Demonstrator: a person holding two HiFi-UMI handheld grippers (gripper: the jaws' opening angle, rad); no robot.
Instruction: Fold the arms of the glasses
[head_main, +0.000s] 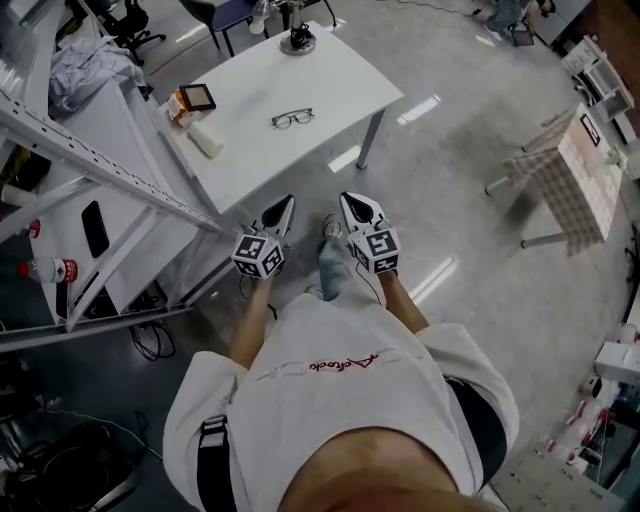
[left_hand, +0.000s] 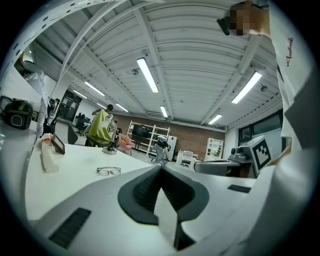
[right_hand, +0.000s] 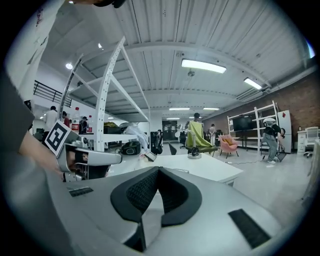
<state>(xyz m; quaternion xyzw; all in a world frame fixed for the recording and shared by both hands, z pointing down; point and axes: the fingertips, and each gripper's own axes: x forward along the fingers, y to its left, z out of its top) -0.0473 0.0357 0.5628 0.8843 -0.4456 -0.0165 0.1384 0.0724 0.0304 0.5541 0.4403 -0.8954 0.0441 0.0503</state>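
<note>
Polished grey workshop floor fills most of the head view, and ahead of the person stands a white table (head_main: 340, 80) with the glasses (head_main: 293, 118) lying flat near its middle. They are too small to tell whether their arms stand out or lie folded, so this fits either a pair waiting to be folded or one already done.

The left gripper (head_main: 283, 212) and right gripper (head_main: 352, 205) hang side by side over the floor, short of the table's near corner and well apart from the glasses. Each gripper's jaws are pressed together with nothing between them.

The likely trouble lies in the glasses themselves: a light, thin frame on a smooth top. A push on one arm with the frame unpinned would probably slide or spin the whole pair instead of turning the hinge, perhaps toward the white roll (head_main: 205, 138), the small tablet (head_main: 197, 96) or the table's edge. Blunt tips bearing on a lens, or forcing a hinge against its swing, could bend the frame. The slanting rack strut (head_main: 110, 168) runs close by the left gripper — a reach from that side might catch it.
</note>
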